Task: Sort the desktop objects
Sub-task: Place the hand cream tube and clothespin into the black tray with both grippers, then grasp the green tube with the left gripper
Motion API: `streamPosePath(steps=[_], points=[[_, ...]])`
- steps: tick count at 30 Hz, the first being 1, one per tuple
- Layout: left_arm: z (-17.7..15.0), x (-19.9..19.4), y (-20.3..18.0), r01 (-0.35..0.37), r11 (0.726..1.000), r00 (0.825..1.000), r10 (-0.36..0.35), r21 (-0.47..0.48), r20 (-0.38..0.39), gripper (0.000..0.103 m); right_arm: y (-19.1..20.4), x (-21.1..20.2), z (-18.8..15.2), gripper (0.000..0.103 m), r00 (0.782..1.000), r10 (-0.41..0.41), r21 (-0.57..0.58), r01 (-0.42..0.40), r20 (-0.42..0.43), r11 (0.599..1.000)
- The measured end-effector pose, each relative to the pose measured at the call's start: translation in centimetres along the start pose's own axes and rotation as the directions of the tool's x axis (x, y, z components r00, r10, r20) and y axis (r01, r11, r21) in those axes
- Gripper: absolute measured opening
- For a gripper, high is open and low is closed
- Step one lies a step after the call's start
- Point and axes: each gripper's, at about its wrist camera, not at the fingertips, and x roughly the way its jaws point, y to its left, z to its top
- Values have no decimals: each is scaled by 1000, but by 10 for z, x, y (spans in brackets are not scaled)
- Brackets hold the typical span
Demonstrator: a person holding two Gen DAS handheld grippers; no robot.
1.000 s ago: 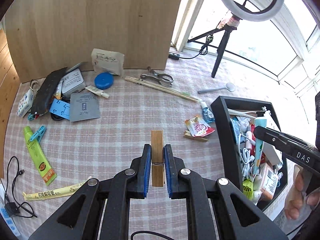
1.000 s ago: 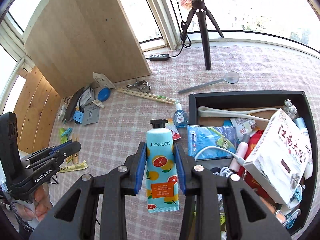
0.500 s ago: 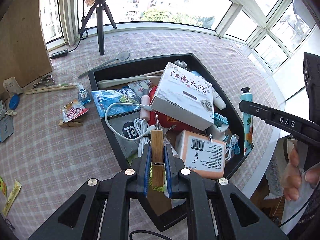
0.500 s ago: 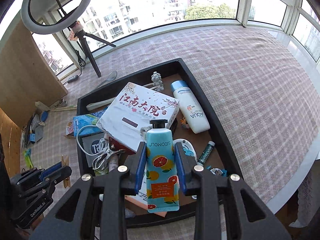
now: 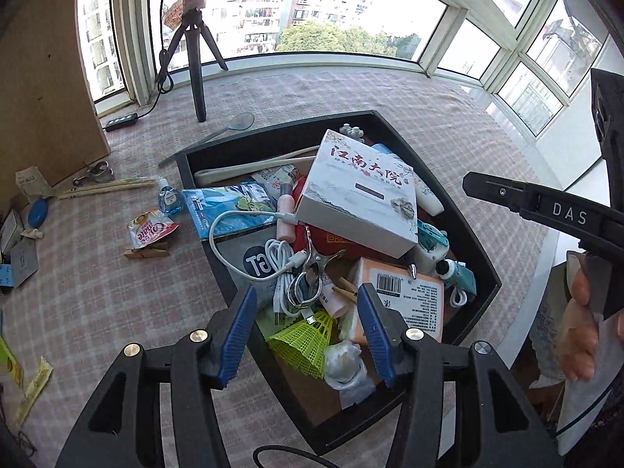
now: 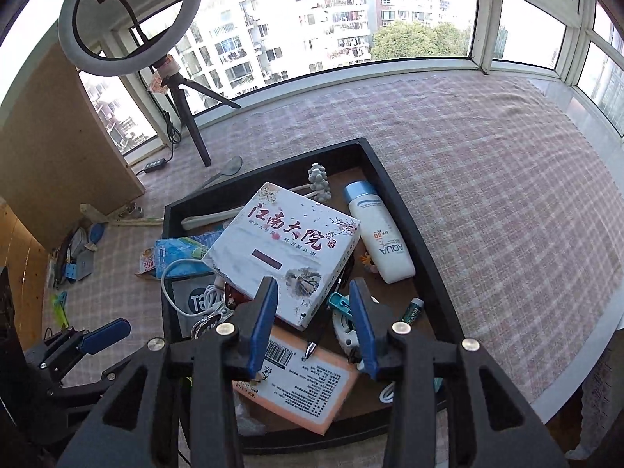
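A black tray (image 5: 394, 128) (image 6: 390, 179) full of items sits on the checked tablecloth. My left gripper (image 5: 308, 331) is open and empty above the tray's near end. A wooden clothespin (image 5: 345, 290) lies in the tray between its fingers. My right gripper (image 6: 314, 323) is open and empty above the tray too. The hand cream tube (image 5: 460, 275) lies by the tray's right wall. A white printed box (image 5: 358, 195) (image 6: 284, 249) rests on top of the pile.
Loose items lie left of the tray: a snack packet (image 5: 150, 228), a second clothespin (image 5: 146, 251), a small blue bottle (image 5: 167, 197), chopsticks (image 5: 105, 187), a spoon (image 5: 218, 132). A ring light tripod (image 5: 195, 50) and a wooden board (image 5: 43, 78) stand behind.
Both grippers opened. The left let go of the wooden clothespin and the right let go of the hand cream tube; both now lie in the tray.
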Motion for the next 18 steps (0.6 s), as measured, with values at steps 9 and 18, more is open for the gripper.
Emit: streamPosePath(steps=[9,18], points=[[-24,-22,81,-84,986,996,86,-143,7,50,71,25,-3,38,995,85,-86,-90,-50,992],[-63,-53,186,-169,922,984,178,-348,-6,50,162,44,-9,39,980,176,-190,-191,-96,963]])
